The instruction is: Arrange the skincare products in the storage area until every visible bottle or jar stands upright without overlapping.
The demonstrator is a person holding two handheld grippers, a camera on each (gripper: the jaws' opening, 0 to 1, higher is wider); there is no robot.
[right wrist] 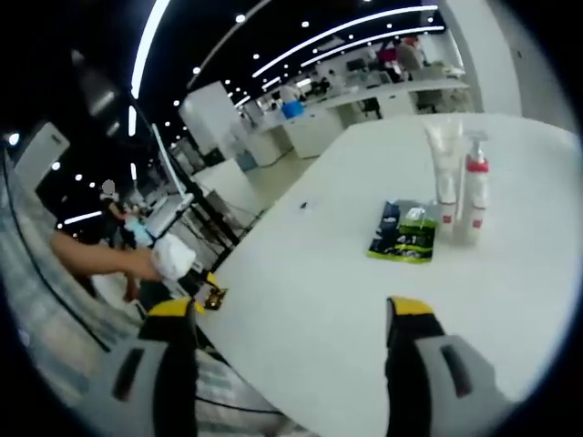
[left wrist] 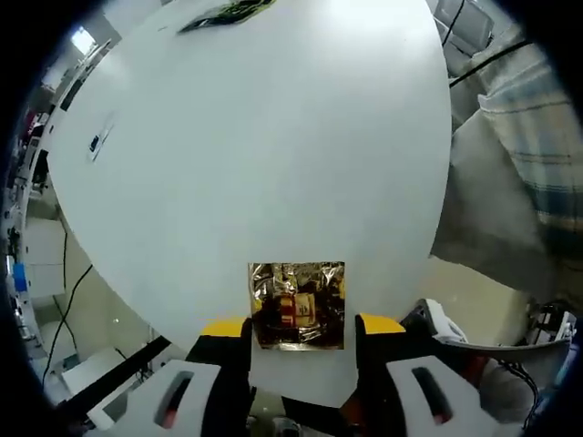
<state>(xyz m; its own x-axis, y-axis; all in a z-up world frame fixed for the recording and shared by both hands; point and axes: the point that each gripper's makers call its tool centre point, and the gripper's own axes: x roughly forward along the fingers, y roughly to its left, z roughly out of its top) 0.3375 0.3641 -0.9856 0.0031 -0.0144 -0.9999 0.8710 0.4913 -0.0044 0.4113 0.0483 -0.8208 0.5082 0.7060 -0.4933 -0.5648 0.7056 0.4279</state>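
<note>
Left gripper (left wrist: 299, 332): fingers spread wide, nothing between them. Just beyond their tips a shiny gold foil packet (left wrist: 297, 305) lies flat at the near edge of the white round bench (left wrist: 273, 155). Fingers flank it but I cannot tell whether they touch it. At the far edge of the bench, in the left gripper view, a dark flat pouch (left wrist: 228, 13) shows.

Right gripper (right wrist: 291, 319): fingers also wide, holding nothing, hovering above the bench (right wrist: 301, 300) well apart from the products.

Products in the right gripper view: a white tube (right wrist: 445, 173) and a white pump bottle (right wrist: 474, 191) with a red band, both upright, just beside each other. Whether they touch is too small to tell. A dark-and-green sachet (right wrist: 403, 232) lies flat just in front of them; it looks close against their bases, maybe overlapping.

Judgement: the two bottle-type items already stand, so that part reads as done. Left to settle: the flat sachet crowding them, and the gold packet far off at the bench edge, not yet with the group. Neither hand has anything in grasp. I put the task at early to middle, not finished.
</note>
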